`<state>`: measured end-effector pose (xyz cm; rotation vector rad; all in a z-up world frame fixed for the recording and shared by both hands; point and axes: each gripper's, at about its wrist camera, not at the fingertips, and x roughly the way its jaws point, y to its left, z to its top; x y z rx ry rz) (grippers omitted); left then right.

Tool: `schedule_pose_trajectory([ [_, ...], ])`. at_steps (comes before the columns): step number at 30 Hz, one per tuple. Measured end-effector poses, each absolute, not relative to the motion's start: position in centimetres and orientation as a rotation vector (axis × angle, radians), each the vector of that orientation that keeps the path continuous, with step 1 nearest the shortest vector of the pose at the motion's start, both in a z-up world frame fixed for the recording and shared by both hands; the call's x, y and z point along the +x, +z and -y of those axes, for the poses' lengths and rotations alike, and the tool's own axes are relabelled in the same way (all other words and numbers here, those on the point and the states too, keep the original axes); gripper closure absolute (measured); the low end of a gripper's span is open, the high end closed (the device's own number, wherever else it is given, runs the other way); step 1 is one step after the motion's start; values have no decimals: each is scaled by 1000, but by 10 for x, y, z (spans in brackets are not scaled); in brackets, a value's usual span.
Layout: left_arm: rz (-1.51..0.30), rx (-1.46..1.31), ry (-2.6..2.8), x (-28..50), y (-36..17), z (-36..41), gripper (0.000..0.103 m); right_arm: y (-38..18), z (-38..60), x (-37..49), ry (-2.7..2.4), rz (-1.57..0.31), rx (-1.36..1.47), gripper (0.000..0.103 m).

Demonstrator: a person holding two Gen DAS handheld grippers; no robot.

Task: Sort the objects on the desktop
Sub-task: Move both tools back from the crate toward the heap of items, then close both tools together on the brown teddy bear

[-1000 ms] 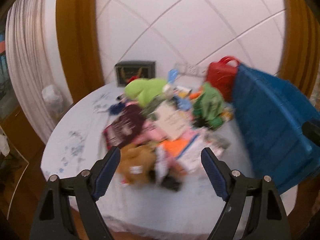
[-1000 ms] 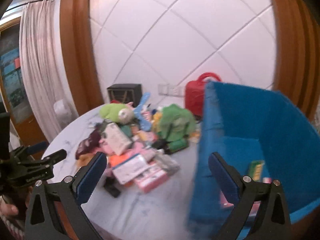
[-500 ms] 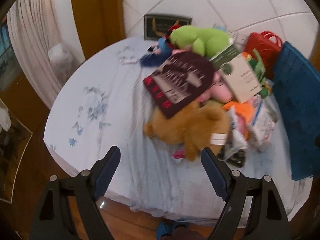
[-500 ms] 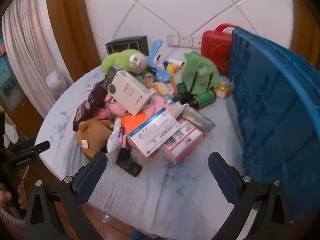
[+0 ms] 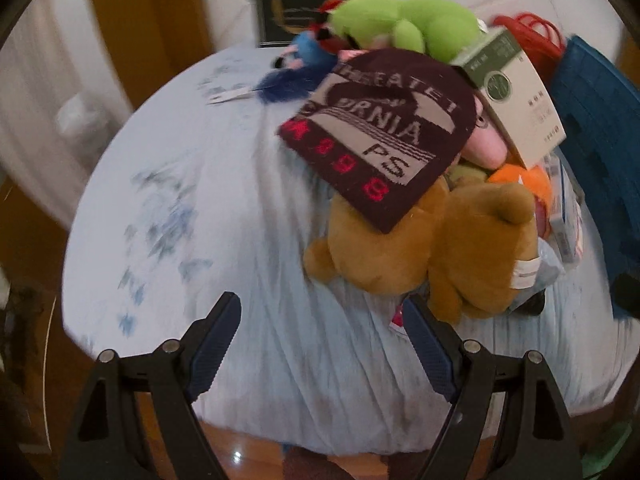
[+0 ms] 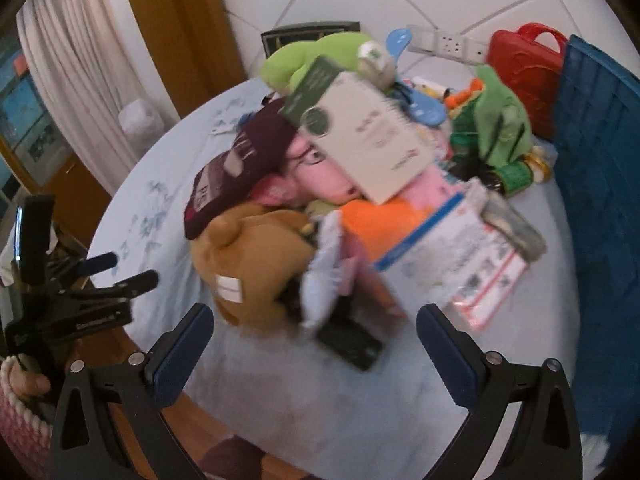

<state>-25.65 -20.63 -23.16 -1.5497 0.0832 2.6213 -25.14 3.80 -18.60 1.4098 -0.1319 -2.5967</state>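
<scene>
The left hand-held gripper [image 5: 322, 322] is hanging over the near edge of the round counter [image 5: 192, 184] with its jaws spread wide and nothing between them; its right finger is sitting just in front of the brown plush bear [image 5: 432, 240]. The right hand-held gripper [image 6: 316, 334] is likewise standing spread and empty, with the bear's tagged end and a black flat object [image 6: 352, 344] lying beyond its fingers. The pile of desktop objects is crowding the middle and right of the counter: a dark maroon knit cloth [image 5: 380, 132] is draping over the bear, a white and green box [image 6: 360, 136] is leaning on a pink plush [image 6: 320, 176] behind it, and a lime green plush [image 5: 404, 20] is sitting at the far side. To the right of the bear an orange item [image 6: 380, 220] and flat printed packets [image 6: 460, 256] are lying. A blue crate [image 6: 600, 180] is standing at the right edge, with a red case [image 6: 524, 56] just beyond it near the wall
</scene>
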Motion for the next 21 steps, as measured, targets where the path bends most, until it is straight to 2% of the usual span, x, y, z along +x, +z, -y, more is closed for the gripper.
schedule_pose_trajectory([
  [6, -216, -1450, 2403, -280, -249, 204, 20, -203, 4, -255, -2676, 261, 1445, 1],
  [9, -260, -1419, 2327, -288, -260, 201, 20, -216, 22, -260, -2708, 320, 1502, 7],
  [21, -304, -1376, 2193, -314, -293, 177, 18, -262, 42, -299, -2773, 364, 1619, 7],
])
